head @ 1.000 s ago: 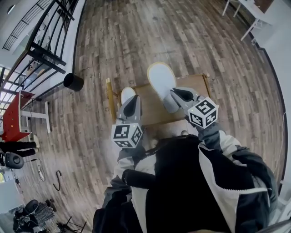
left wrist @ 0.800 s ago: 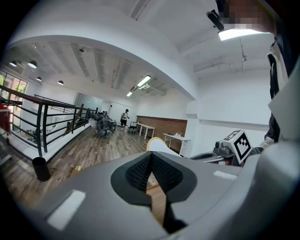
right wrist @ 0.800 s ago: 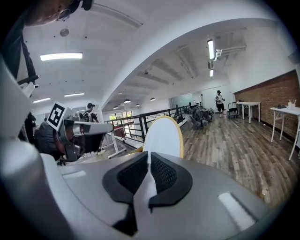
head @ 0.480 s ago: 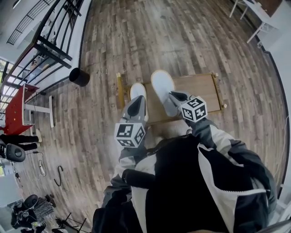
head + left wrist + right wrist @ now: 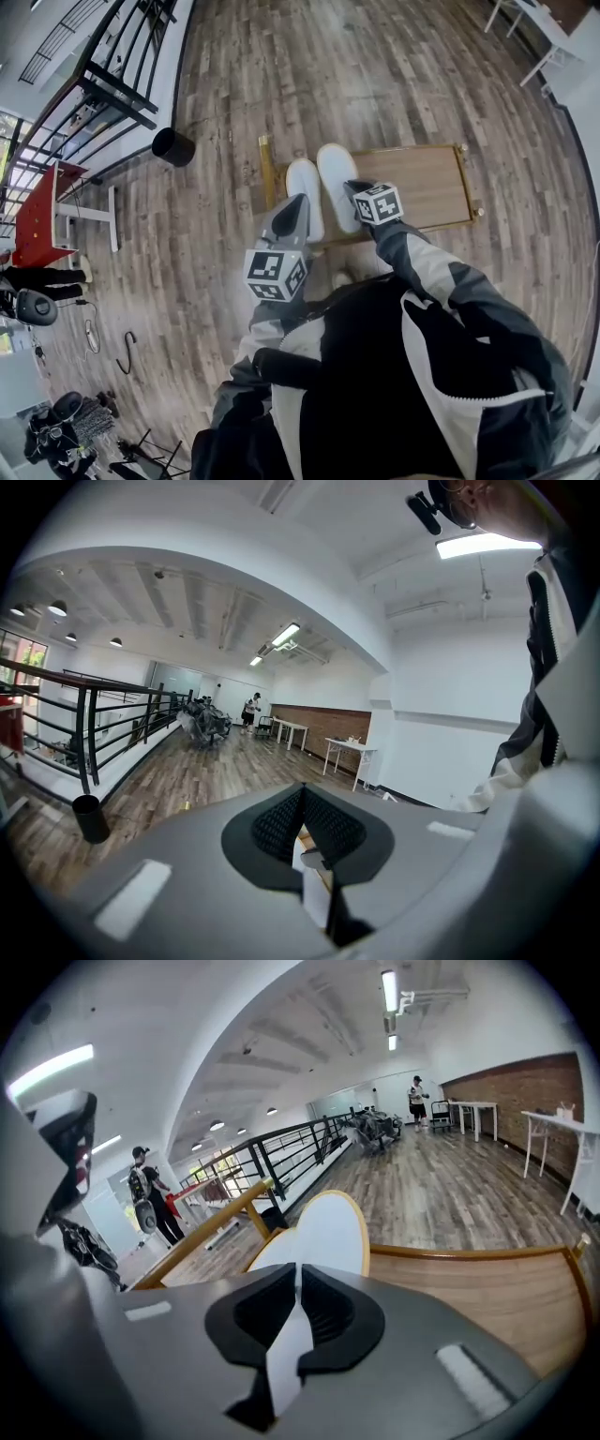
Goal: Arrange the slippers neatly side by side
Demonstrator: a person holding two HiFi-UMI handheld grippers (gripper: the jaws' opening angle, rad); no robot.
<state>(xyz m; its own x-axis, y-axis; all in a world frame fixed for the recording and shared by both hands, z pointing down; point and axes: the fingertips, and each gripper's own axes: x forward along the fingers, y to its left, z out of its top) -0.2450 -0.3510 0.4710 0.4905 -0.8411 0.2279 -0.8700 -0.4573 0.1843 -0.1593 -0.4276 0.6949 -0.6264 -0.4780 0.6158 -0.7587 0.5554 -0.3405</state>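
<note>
Just beside each other on wooden tray (image 5: 464, 183), long axes near parallel, toes pointing away: left slipper (image 5: 305, 178), right slipper (image 5: 336, 173). Heels nearest, each straight ahead of its own tongs. Pinched at the heel by right gripper (image 5: 354, 192), jaws closed on a white edge. Likewise, apparently, by left gripper (image 5: 298, 204), clamped on a white sliver. Beyond: plank floor (image 5: 394, 75), black railing (image 5: 112, 84), open hall.

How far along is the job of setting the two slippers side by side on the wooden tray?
Nearly done: the left slipper and right slipper already lie parallel, close together, on the wooden tray. In hand: the left gripper and right gripper each clamp a slipper's heel. Left: release both, and perhaps even up the toes, since the right one reaches further.
</note>
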